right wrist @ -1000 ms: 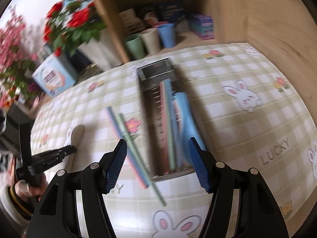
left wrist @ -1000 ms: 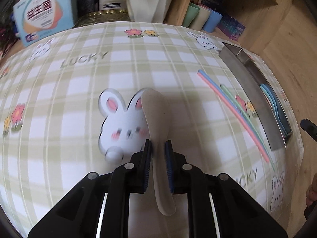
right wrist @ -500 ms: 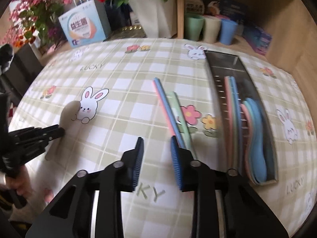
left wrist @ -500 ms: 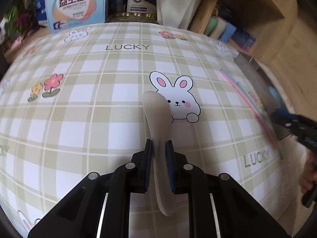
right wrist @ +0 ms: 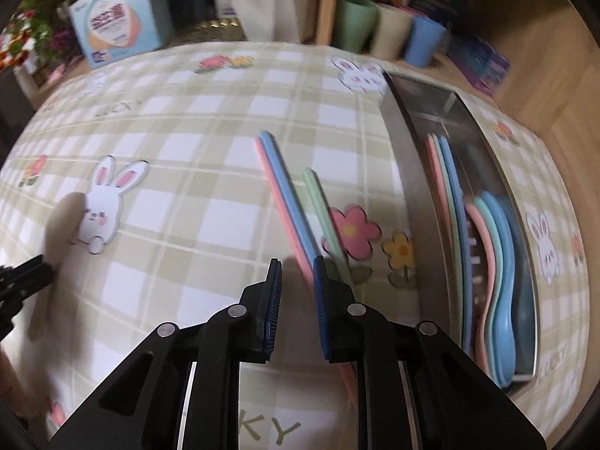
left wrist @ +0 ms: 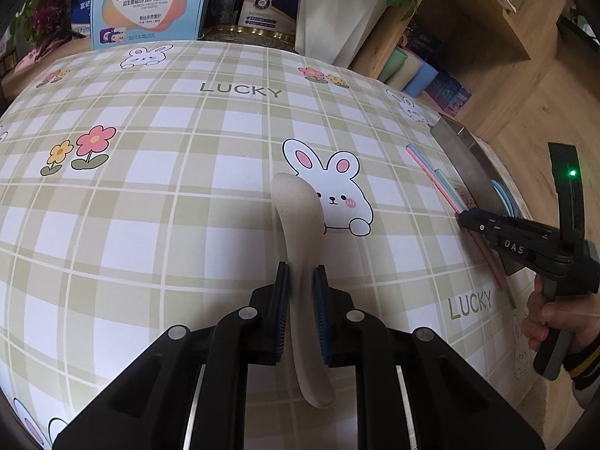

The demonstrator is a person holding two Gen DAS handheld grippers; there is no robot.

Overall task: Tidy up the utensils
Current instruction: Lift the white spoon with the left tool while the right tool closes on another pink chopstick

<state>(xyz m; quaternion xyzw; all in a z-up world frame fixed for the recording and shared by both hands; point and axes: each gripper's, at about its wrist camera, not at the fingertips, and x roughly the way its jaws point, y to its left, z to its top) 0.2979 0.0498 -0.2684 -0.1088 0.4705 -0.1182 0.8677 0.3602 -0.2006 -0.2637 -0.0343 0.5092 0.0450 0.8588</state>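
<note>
The left gripper (left wrist: 302, 281) is clamped on a beige spoon (left wrist: 298, 232), whose handle end runs back between the fingers and whose bowl rests on the checked cloth (left wrist: 150, 195). The right gripper (right wrist: 297, 281) has just been closing to a narrow gap with nothing visibly between its pads; its right finger (right wrist: 322, 300) hides the near ends of the pink, blue and green chopsticks (right wrist: 285, 195) lying on the cloth. Beside them the metal tray (right wrist: 408, 172) holds more chopsticks and stacked spoons (right wrist: 495, 262), blurred.
</note>
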